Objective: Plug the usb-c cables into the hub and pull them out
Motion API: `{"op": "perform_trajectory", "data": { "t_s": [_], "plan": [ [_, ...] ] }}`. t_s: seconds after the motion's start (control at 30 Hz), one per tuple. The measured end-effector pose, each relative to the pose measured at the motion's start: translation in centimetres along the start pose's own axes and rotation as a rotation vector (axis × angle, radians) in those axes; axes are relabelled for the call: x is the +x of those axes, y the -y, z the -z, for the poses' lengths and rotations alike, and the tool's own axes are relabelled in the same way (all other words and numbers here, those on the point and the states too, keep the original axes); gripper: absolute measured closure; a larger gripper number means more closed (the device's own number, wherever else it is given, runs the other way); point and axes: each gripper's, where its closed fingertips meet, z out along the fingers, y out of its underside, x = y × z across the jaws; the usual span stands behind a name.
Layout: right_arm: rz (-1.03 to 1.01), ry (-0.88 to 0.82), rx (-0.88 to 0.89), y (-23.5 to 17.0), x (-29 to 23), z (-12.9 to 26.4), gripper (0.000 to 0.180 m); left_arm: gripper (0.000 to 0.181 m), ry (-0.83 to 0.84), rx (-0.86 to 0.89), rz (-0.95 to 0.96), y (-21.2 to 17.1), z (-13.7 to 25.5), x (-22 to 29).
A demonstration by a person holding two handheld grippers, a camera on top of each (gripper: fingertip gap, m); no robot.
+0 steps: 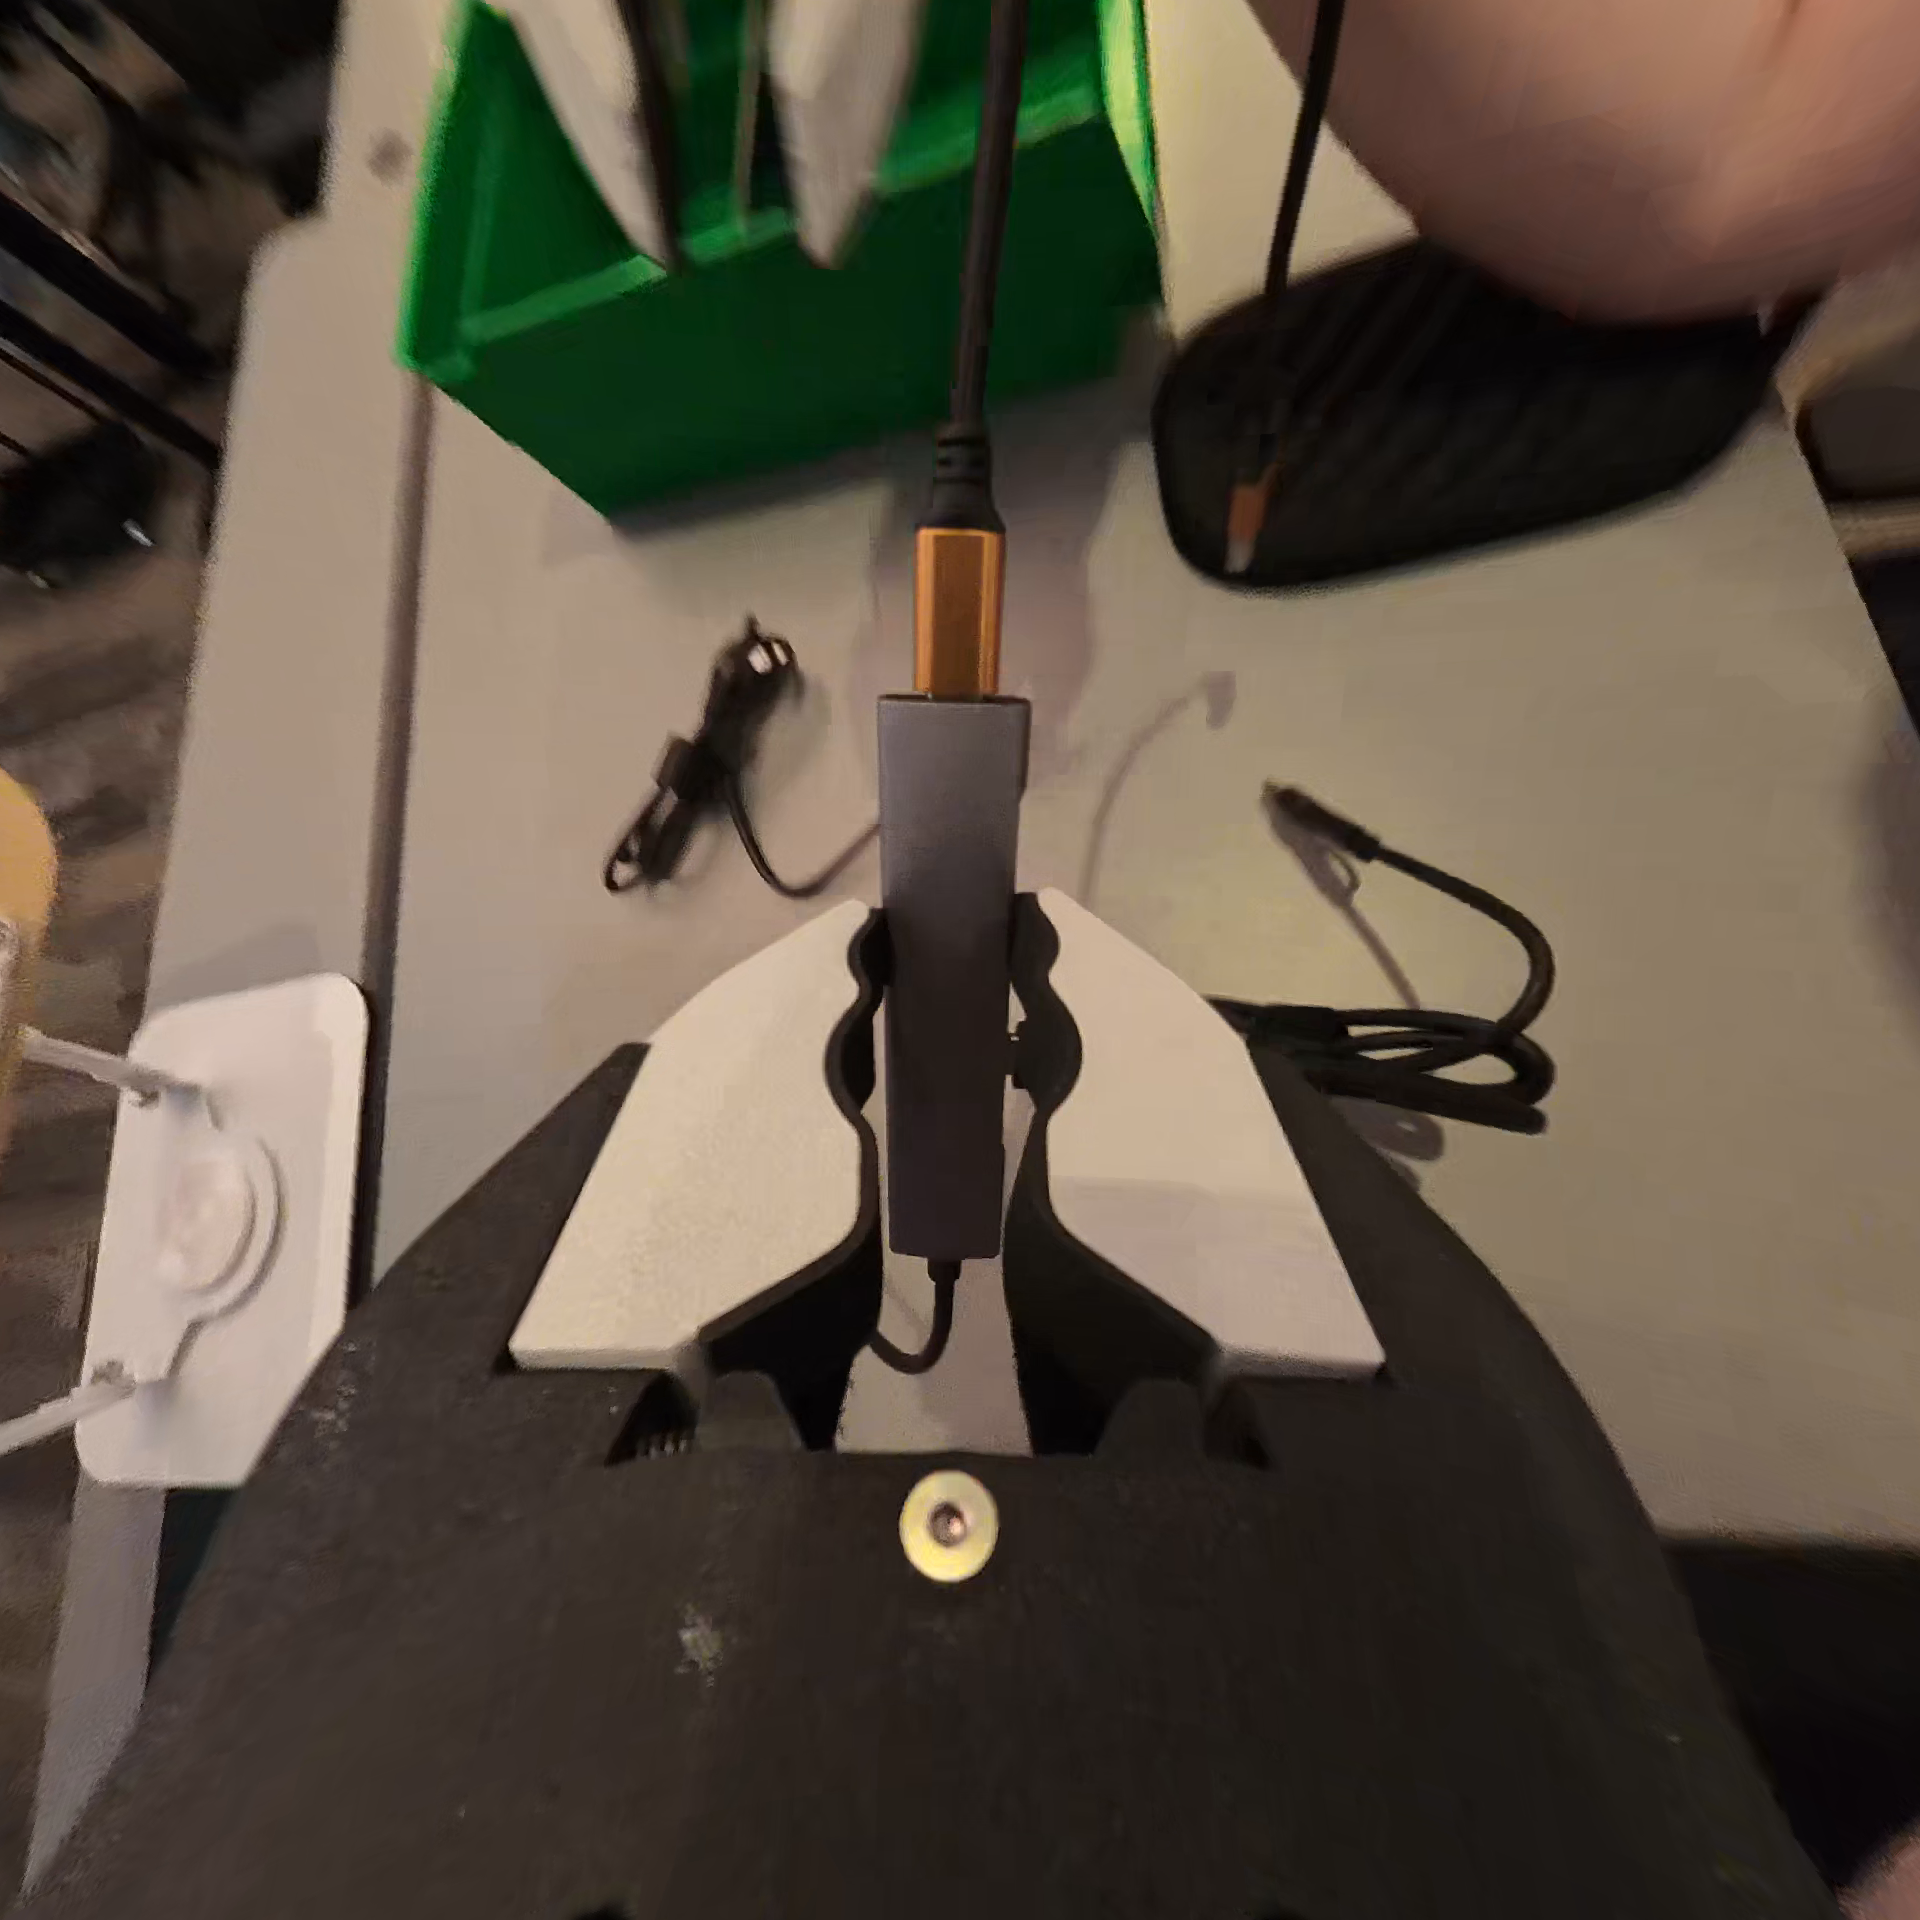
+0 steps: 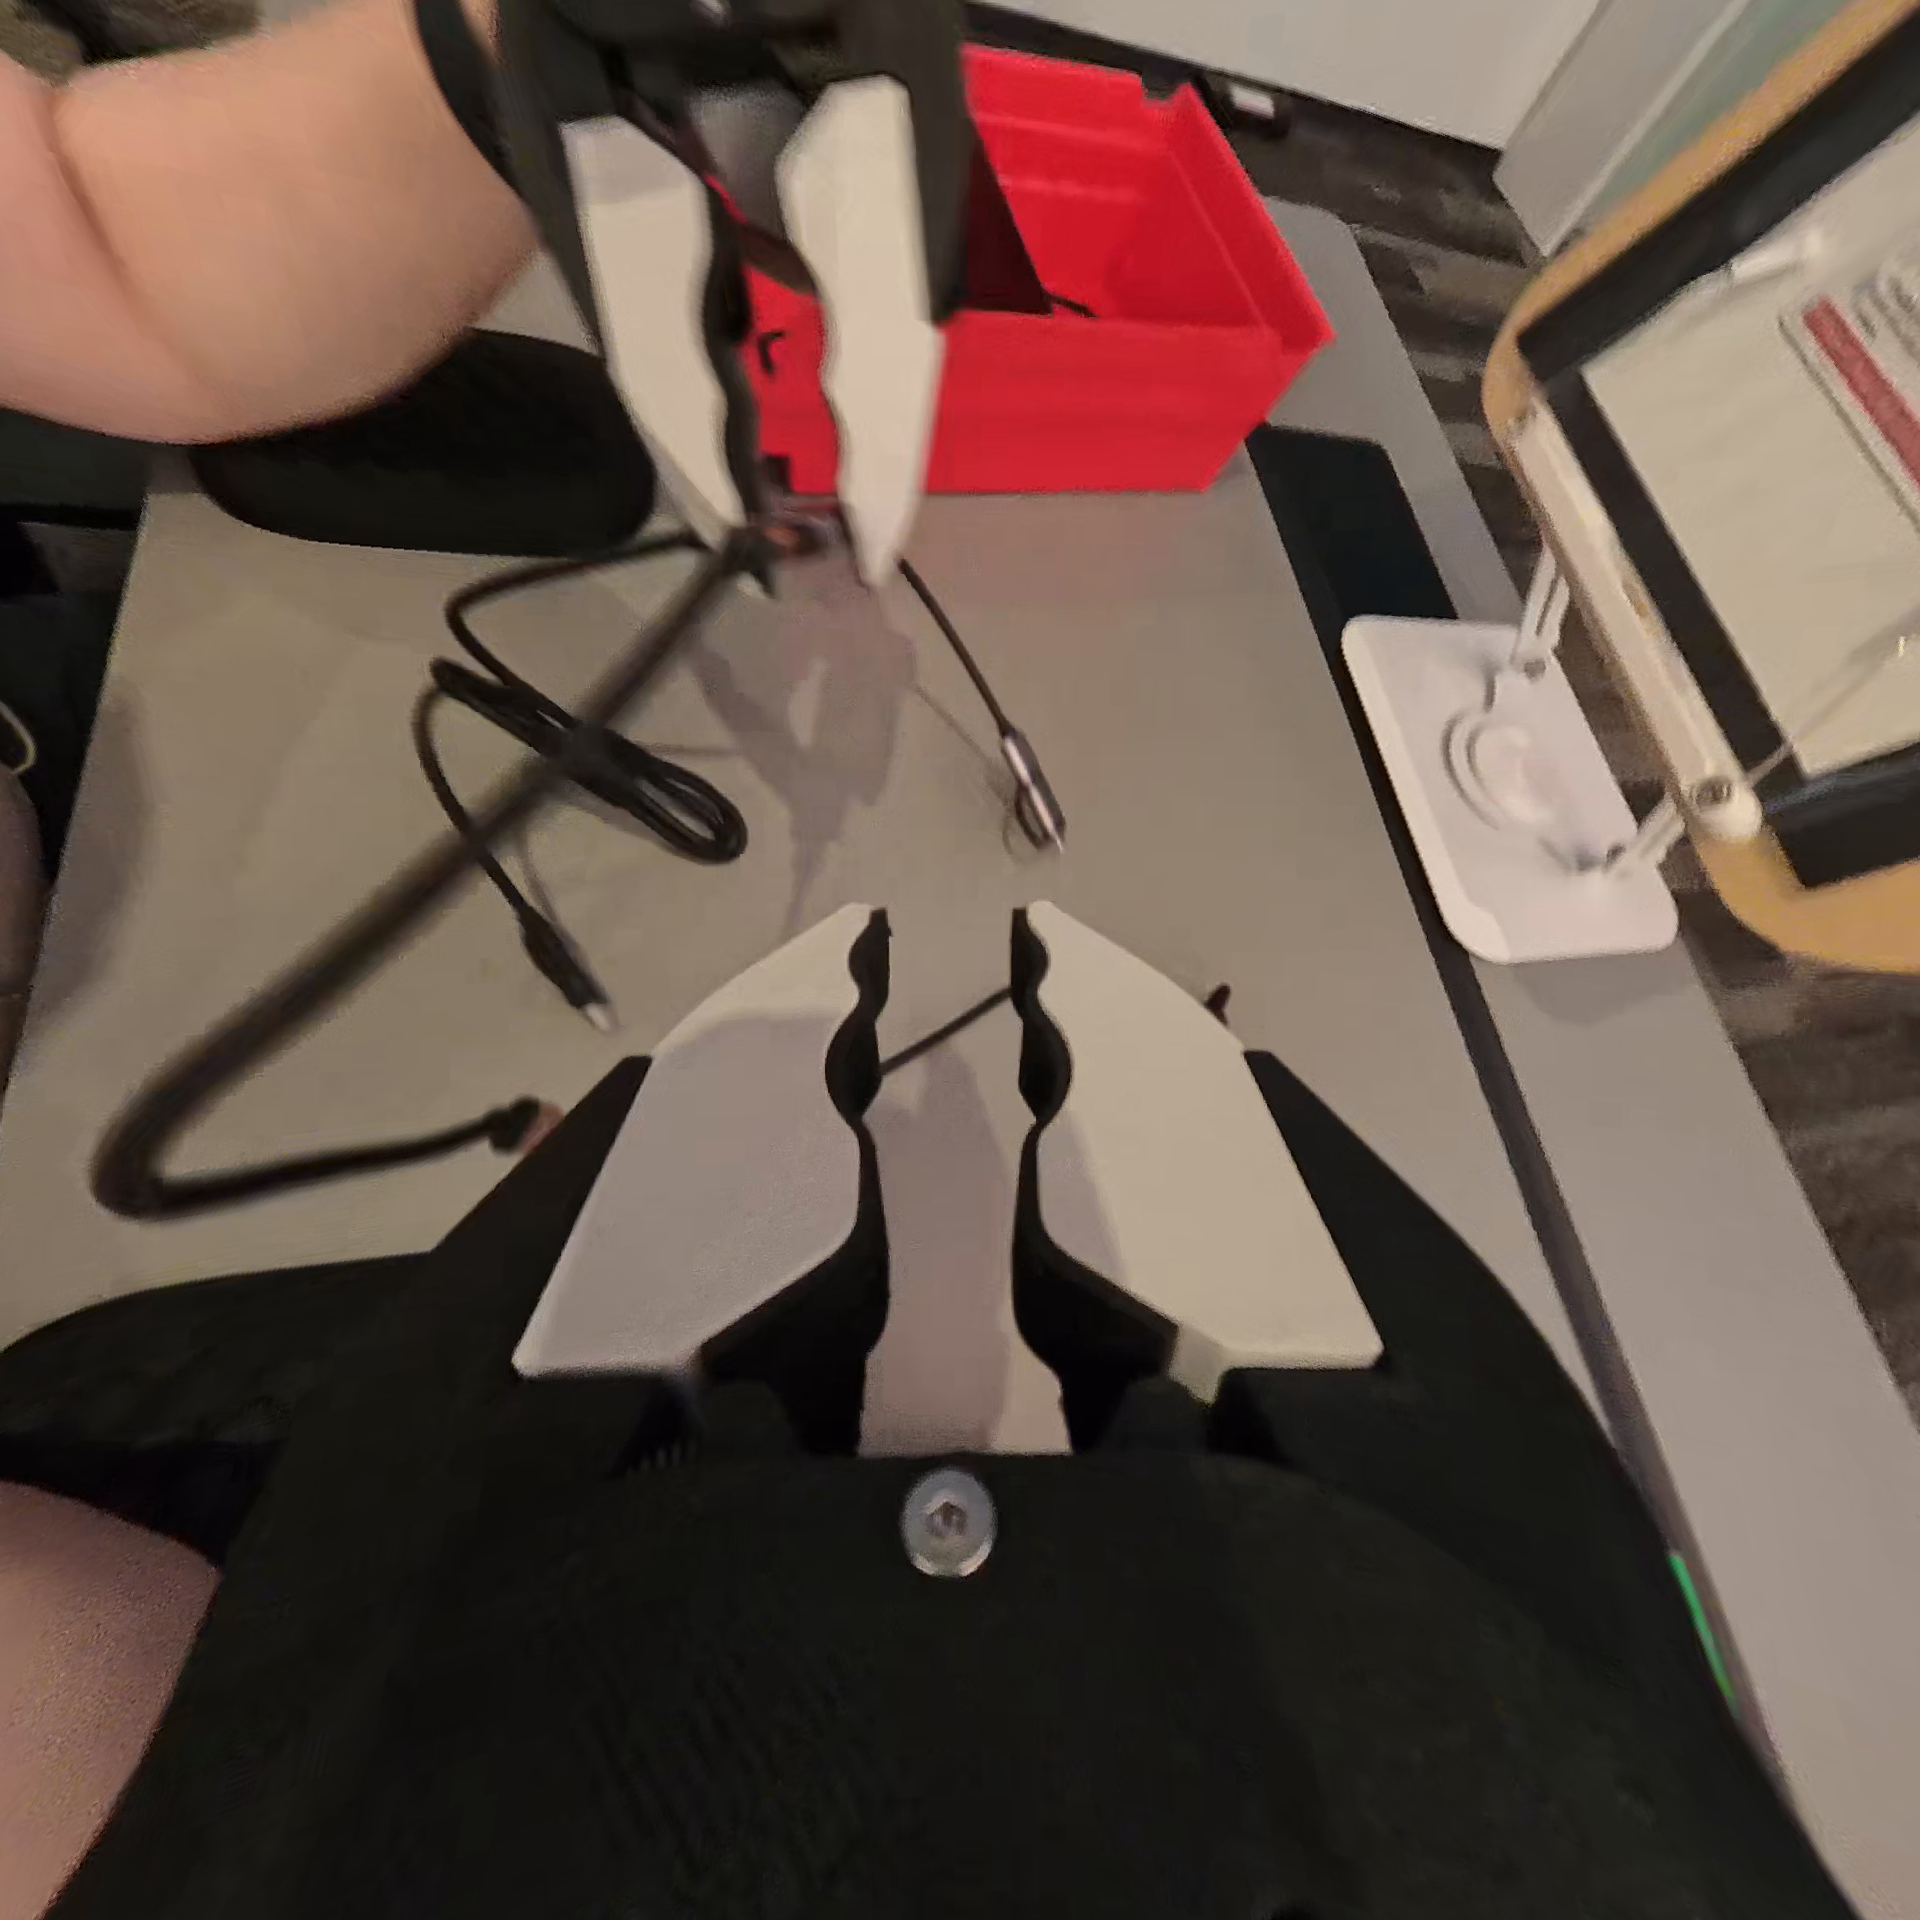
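Overhead, the left gripper (image 1: 951, 914) clamped the grey hub (image 1: 951, 935) above the worktop's (image 1: 1558, 790) middle, an orange-plugged cable (image 1: 958, 608) seated in its end; the right gripper (image 2: 948, 920) hung half-open and empty. A steady hub and a straight pull would likely free the plug cleanly.

Hub (image 1: 951, 966) between hand-held gripper (image 1: 951, 914) fingers, bin (image 1: 727, 343) behind, coiled cable (image 1: 1455, 1049) right.

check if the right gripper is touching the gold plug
Apart. Right wrist view shows the right gripper open and empty above the table; left wrist view shows the gold plug in the hub.
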Motion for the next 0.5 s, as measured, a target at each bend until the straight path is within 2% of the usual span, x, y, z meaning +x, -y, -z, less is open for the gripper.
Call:
{"op": "perform_trajectory", "data": {
  "t_s": [0.07,0.13,0.33,0.5],
  "plan": [
    [-0.082,-0.018,-0.016,-1.6,1.7,-0.8,0.157,0.158,-0.029,-0.099,-0.040,-1.7,0.3,0.9],
    [-0.193,0.046,-0.075,-3.3,2.1,-3.0,0.161,0.158,-0.073,-0.198,-0.075,-3.2,-0.2,1.9],
    [-0.415,0.121,-0.538,-10.2,1.1,-11.1,0.166,0.158,-0.232,-0.361,-0.095,-6.0,-3.8,4.4],
    [-0.456,0.075,-0.724,-13.1,0.8,-13.2,0.165,0.158,-0.322,-0.421,-0.072,-7.7,-6.3,5.4]
  ]
}}
